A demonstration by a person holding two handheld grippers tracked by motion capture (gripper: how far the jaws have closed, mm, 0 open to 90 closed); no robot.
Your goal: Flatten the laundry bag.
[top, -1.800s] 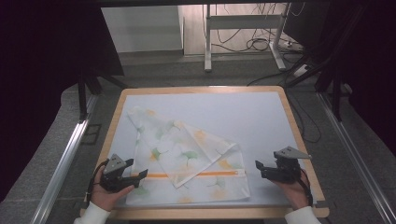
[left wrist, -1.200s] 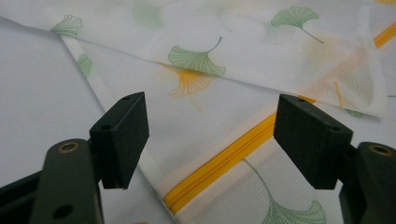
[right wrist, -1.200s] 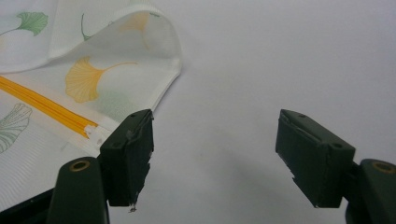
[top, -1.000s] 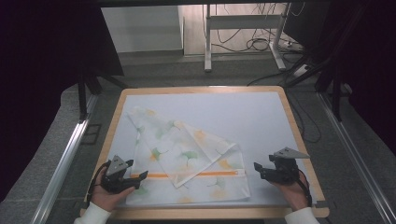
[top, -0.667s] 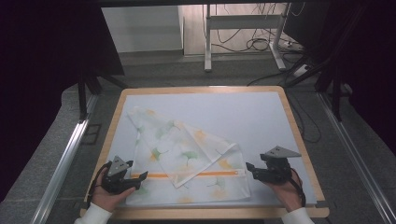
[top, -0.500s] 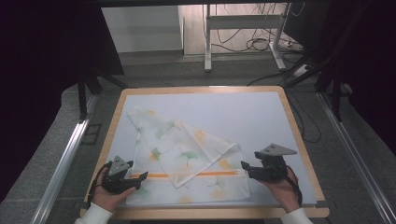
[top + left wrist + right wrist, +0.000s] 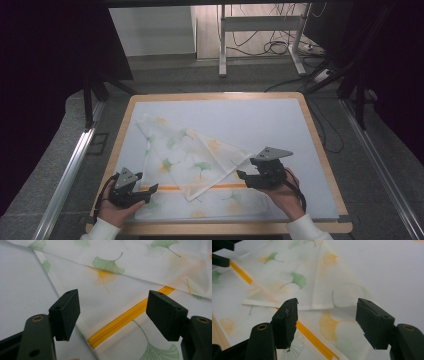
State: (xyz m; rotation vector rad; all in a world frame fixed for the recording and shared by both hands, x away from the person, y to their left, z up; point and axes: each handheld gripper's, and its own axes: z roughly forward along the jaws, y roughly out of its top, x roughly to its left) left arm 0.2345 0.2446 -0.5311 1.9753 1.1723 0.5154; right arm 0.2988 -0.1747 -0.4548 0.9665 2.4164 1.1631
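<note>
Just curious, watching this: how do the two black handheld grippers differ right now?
The left gripper sits at the white leaf-printed cloth's near left edge, by the yellow zipper's end; the right gripper is farther up, facing a folded corner. Both are open, holding nothing.

I can read no text, label, brand, number or sign from my seat. The cloth [image 7: 192, 165] carries only a printed leaf pattern and an orange zip [image 7: 130, 315], with no lettering on either. The jaws I look along in both gripper views are plain black, with bare screw holes and no markings. The grey plate [image 7: 272, 152] on the right gripper is blank, and the table [image 7: 310, 120] rim shows bare wood.
</note>
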